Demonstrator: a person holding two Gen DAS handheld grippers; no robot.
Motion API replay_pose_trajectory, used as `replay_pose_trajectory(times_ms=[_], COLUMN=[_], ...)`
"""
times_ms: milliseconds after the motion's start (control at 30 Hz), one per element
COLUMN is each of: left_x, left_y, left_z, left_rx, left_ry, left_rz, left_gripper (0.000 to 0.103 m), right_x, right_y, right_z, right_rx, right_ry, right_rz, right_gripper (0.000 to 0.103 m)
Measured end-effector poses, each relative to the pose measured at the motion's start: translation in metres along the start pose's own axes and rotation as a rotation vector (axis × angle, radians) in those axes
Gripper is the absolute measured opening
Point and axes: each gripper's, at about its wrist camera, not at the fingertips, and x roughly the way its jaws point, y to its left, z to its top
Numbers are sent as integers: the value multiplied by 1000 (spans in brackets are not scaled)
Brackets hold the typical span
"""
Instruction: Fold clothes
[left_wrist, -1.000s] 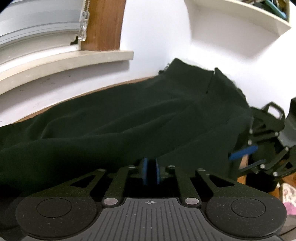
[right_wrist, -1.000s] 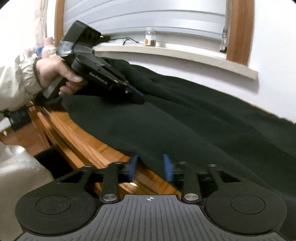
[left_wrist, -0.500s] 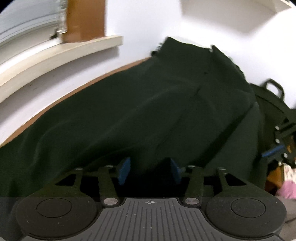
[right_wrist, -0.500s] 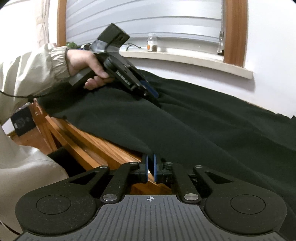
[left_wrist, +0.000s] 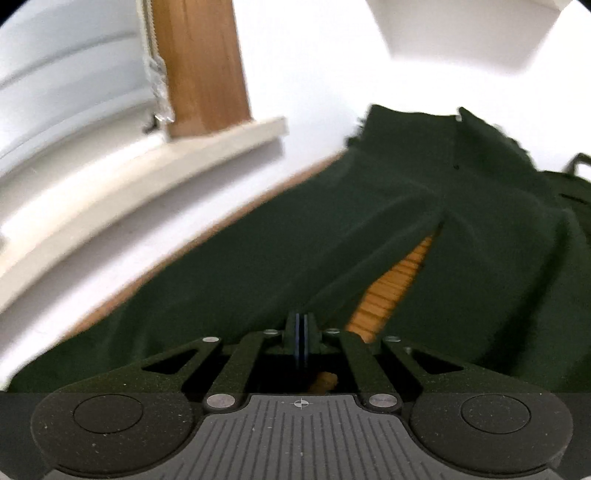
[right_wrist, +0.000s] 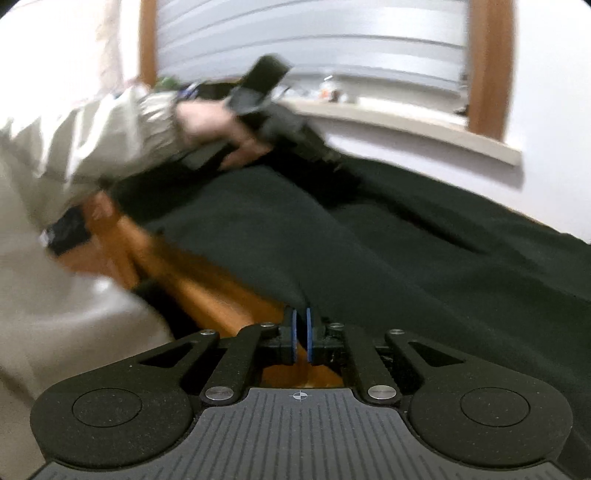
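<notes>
A dark green garment (left_wrist: 229, 280) of soft, matte cloth lies spread over a wooden surface (left_wrist: 397, 284). In the left wrist view it fills the frame from 8 o'clock up to 1 o'clock, rumpled in long shallow folds, with a slit-like gap toward 4 o'clock where orange wood shows through. Its far end at 1 o'clock stands bunched against the white wall. In the right wrist view the cloth (right_wrist: 424, 258) runs from 10 o'clock to 4 o'clock, its near edge draped along the surface's edge (right_wrist: 218, 295).
</notes>
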Motion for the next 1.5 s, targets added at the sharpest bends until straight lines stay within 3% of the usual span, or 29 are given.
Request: replay_pose_trajectory(times_ms=[100,233,367,600,800,900,1000,1033,1200,1333,1433,1500], left_x=[0,-10,-12,11,10,0,-12,-16,-33,-45,-52,-59], left_y=[-5,-10,-19,-26,-28,-27,-18,-16,-17,-21,-23,-22], left_z=[1,0,0,-2,0,-10,-27,-32,-52,-60,-64,-68], left_rx=[4,-11,-19,12,42,31,-51,-72,-105,-119,-124,-139], left_ry=[23,26,9,75,107,99,75,62,-2,-27,-40,-47], left_rz=[-57,-120,-217,-173,-130,-114,-116,-118,-116,-107,-94,-82], left_gripper=[5,31,49,49,52,58,60,62,69,71,71,73], right_x=[0,5,5,-10,-14,-26,-46,-53,-69,-64,-42,-23], right_y=[4,0,-2,7,5,-12,-39,-51,-126,-165,-169,-166], right_z=[-7,-9,-5,-9,-16,-16,-21,-24,-46,-55,-45,-34], right_rx=[-1,19,16,40,53,99,160,184,367,440,448,428], right_ry=[25,15,12,60,95,45,-20,-40,-96,-122,-145,-146], right_rz=[-16,-20,-23,54,65,44,-100,-154,-445,-559,-535,-507], right_gripper=[6,6,6,6,8,11,34,37,37,39,48,49])
